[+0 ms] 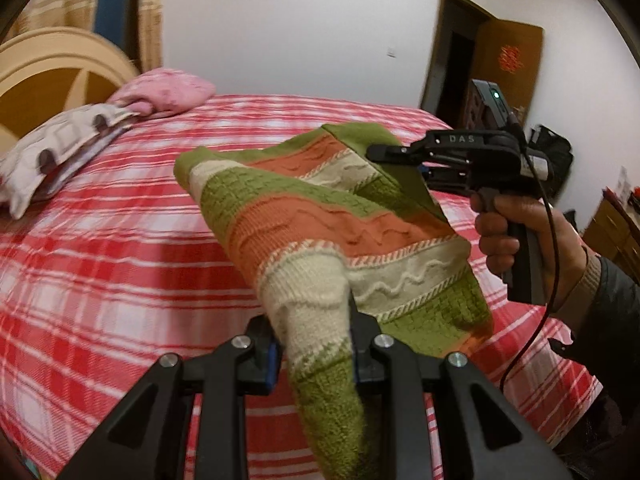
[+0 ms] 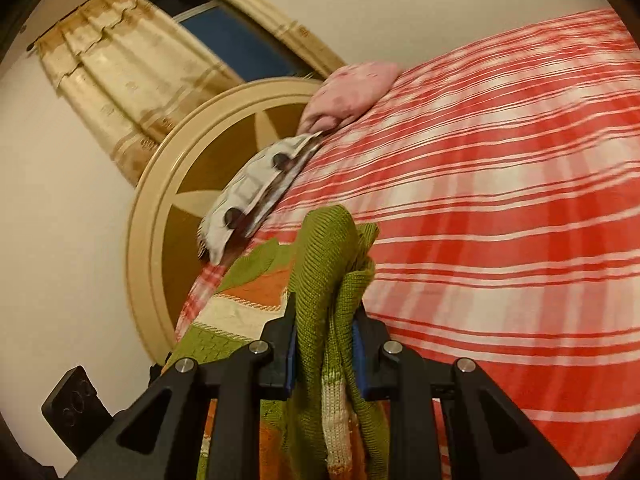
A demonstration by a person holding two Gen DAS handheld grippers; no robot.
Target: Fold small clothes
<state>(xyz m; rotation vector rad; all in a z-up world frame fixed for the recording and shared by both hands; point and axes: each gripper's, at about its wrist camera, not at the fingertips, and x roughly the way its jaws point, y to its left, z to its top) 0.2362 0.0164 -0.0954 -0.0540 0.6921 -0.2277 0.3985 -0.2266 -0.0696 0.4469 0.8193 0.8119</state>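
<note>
Headboard (image 1: 60, 76): upper left of the left wrist view, cream arch with brown panels; in the right wrist view it sits left of centre, tilted.
Curtain (image 2: 120, 92): upper left of the right wrist view, beige, beside a dark window (image 2: 236, 44).
Pillows: a patterned grey-white pillow (image 1: 60, 152) at the left edge of the left wrist view, a pink pillow (image 1: 168, 94) just right of it and touching; both lie on the bed by the headboard.
Bed (image 1: 120, 240): red and white plaid cover, fills the middle and lower part of both views.
Left gripper (image 1: 312, 356): bottom centre of the left wrist view, jaws pinching a cream and green corner of the sweater between the blue pads.
Sweater (image 1: 320, 216): knit, striped green, orange and cream; centre of the left wrist view, lifted off the bed and stretched between the two grippers. In the right wrist view it hangs bunched at lower centre.
Right gripper (image 2: 324, 352): bottom centre of its own view, jaws clamped on a bunched green fold of the sweater; in the left wrist view it enters from the right, fingertips on the sweater's far green edge.
Hand (image 1: 520, 236): right of the left wrist view, wrapped around the right gripper's handle, dark sleeve at the edge.
Door (image 1: 508, 64): upper right of the left wrist view, brown, open.
</note>
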